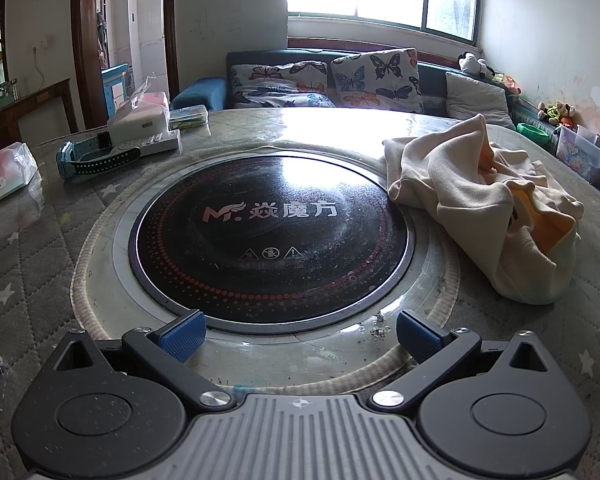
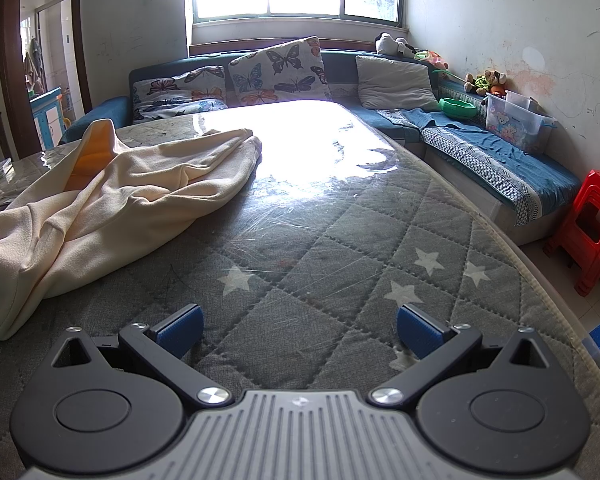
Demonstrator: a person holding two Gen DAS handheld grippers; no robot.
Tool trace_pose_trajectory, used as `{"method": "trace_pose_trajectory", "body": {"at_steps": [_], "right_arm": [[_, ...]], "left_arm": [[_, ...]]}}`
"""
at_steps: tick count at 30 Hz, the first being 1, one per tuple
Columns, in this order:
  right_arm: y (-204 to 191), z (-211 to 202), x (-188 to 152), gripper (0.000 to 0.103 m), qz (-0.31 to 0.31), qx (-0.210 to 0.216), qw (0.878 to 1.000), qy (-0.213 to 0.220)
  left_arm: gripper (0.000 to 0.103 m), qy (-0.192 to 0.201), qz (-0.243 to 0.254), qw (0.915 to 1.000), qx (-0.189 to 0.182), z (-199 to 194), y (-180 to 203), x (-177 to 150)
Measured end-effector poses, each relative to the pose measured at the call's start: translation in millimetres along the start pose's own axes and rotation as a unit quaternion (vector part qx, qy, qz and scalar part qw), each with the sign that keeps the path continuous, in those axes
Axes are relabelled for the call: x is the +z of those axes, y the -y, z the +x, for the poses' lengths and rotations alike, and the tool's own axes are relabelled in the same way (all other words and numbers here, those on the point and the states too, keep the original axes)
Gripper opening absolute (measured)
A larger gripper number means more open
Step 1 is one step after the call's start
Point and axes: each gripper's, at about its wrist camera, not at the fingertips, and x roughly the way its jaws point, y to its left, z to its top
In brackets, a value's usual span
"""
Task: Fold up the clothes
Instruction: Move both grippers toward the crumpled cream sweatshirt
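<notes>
Left tool (image 1: pixel 300 330) spread wide, blue pads (image 1: pixel 182 336) gripping nothing, hanging low over the near rim of the round black cooktop (image 1: pixel 272 236) set into the table (image 1: pixel 40 240). Right tool (image 2: pixel 300 328), same story: jaws far apart, empty, poised just above the quilted star-print cover, touching no cloth that I can see.

And there's the job: a cream garment (image 1: pixel 480 200) with an orange lining, crumpled in a heap, right of the cooktop in the left view, far left of the right tool in the other (image 2: pixel 112 200). Nothing folded yet.

The smart play, I'd judge, is to spread it flat first: each tool takes a separate edge or corner, single layer only, then pulls apart gently. The glossy cover looks slippery, so the cloth may slide; pinch firmly and lift low.
</notes>
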Motion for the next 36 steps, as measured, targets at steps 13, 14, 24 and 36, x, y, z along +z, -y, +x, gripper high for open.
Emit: {"method": "trace_pose_trajectory", "body": {"at_steps": [13, 14, 24, 36], "right_arm": [[12, -4, 3, 0.103, -0.001, 0.004, 1.000, -0.004], [12, -6, 2, 0.103, 0.000, 0.008, 1.000, -0.005], [-7, -34, -8, 0.103, -0.033, 0.051, 0.998, -0.012], [-31, -73, -17, 0.103, -0.075, 0.089, 0.993, 0.002]], "left_arm": [[0.103, -0.012, -0.003, 0.9998, 0.018, -5, 9, -1], [0.103, -0.015, -0.002, 0.9997, 0.018, -6, 10, -1], [0.103, -0.044, 0.020, 0.9987, 0.014, -15, 32, 0], [0.103, -0.065, 0.027, 0.9975, 0.012, -19, 52, 0]]}}
